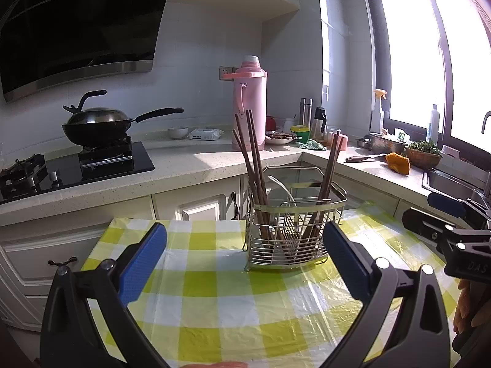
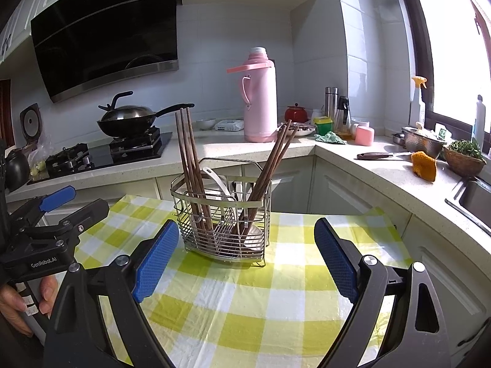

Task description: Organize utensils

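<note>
A steel wire utensil caddy (image 1: 310,247) stands on the green-and-white checked tablecloth (image 1: 245,306); it also shows in the right wrist view (image 2: 196,233). Brown chopsticks lean in its left part (image 1: 253,159) and right part (image 1: 330,171). A white spoon (image 2: 216,178) and metal utensils (image 2: 234,188) sit in the middle. My left gripper (image 1: 245,260) is open and empty, just in front of the caddy. My right gripper (image 2: 247,257) is open and empty, also in front of it. Each gripper shows at the edge of the other's view.
A kitchen counter (image 1: 184,159) wraps behind the table with a wok on a stove (image 1: 98,125), a pink thermos (image 1: 248,104), bottles, a knife (image 2: 380,155), an orange cloth (image 2: 425,165), a basket of greens (image 2: 465,156) and a sink (image 2: 475,199) at right.
</note>
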A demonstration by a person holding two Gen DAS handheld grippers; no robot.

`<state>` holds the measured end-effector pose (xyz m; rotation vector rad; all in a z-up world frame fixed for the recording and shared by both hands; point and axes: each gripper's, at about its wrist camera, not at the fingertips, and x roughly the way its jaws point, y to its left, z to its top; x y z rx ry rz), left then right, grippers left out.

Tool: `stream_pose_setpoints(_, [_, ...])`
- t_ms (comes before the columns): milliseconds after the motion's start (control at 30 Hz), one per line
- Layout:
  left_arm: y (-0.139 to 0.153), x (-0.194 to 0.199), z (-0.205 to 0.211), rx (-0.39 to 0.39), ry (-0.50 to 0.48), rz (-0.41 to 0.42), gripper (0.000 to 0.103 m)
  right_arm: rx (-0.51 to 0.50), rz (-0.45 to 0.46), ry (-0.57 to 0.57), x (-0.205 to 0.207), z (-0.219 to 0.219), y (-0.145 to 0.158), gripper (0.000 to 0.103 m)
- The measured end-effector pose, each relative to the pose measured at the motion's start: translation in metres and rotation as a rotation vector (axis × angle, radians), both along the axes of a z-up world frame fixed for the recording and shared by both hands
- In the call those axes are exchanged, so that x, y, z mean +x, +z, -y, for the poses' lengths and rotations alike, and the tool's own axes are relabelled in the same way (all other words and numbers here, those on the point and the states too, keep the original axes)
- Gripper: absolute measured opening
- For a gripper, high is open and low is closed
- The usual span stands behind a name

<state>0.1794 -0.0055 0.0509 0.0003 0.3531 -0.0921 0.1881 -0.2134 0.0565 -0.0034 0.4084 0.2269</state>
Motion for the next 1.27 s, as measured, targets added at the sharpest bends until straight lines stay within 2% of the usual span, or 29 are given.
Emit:
stream_pose_setpoints(733, [0.001, -0.004, -0.001, -0.010, 0.000, -0.002, 0.098, 0.000, 0.005, 0.010, -0.008, -0.004, 0.002, 0.085])
stream_pose_setpoints(933, [-0.002, -0.002, 0.002, 0.019, 0.020, -0.012, 0.098, -0.001, 0.004, 0.006, -0.009, -0.004, 0.002, 0.085])
stream_pose_setpoints(1267, [-0.001, -0.001, -0.008, -0.037, 0.012, -0.022, 0.098, -0.002, 0.006, 0.011, -0.011, -0.005, 0.002, 0.085])
